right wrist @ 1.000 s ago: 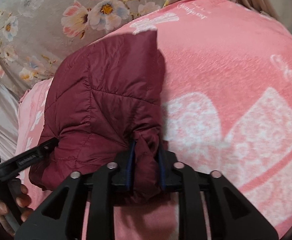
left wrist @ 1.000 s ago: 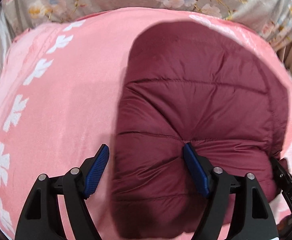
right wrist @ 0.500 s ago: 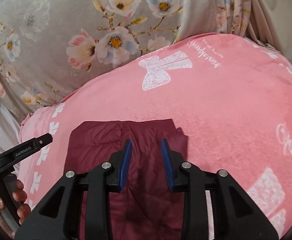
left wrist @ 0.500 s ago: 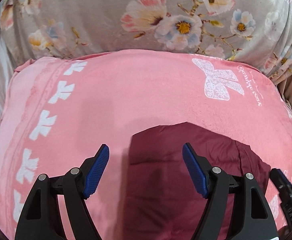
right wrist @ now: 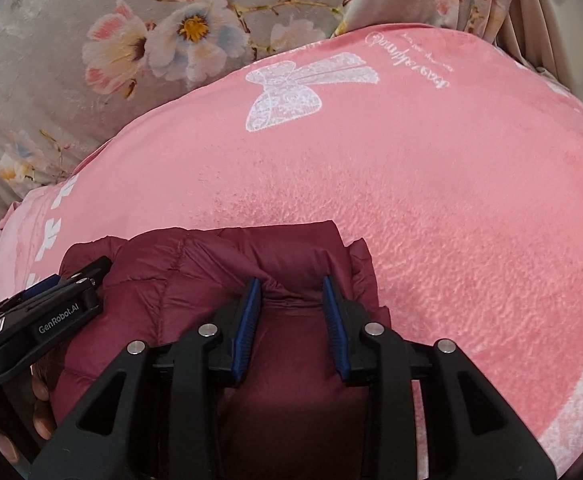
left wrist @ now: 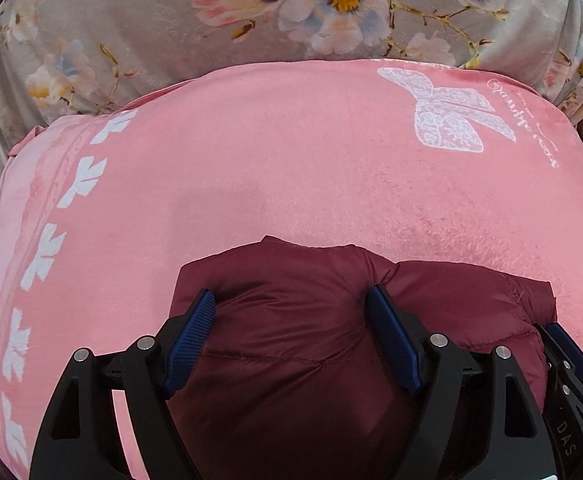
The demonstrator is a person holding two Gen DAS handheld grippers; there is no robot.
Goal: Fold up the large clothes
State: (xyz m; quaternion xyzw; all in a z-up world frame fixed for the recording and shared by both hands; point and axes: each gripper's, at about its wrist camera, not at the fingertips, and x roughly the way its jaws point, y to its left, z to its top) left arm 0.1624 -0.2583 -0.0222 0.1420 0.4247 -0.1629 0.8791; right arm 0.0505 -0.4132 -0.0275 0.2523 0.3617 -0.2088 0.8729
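Observation:
A maroon quilted jacket lies folded into a thick bundle on the pink blanket. My left gripper sits wide over its near-left part and its jaws are opening. The puffy fabric bulges up between the blue pads, which dent it at the sides. The right gripper is shut on a bunched fold of the jacket near its right edge, with fabric puckered between the pads. Each gripper shows at the edge of the other's view: the left gripper and the right gripper.
The pink blanket with white bow and leaf prints spreads beyond the jacket. A grey floral sheet lies past its far edge. Fingers of a hand hold the left tool. Pale curtain folds hang at the far right.
Both grippers swept forward over the blanket. The jacket, which filled the views a second ago, now lies folded low under the fingers, and the left jaws have sunk into it.

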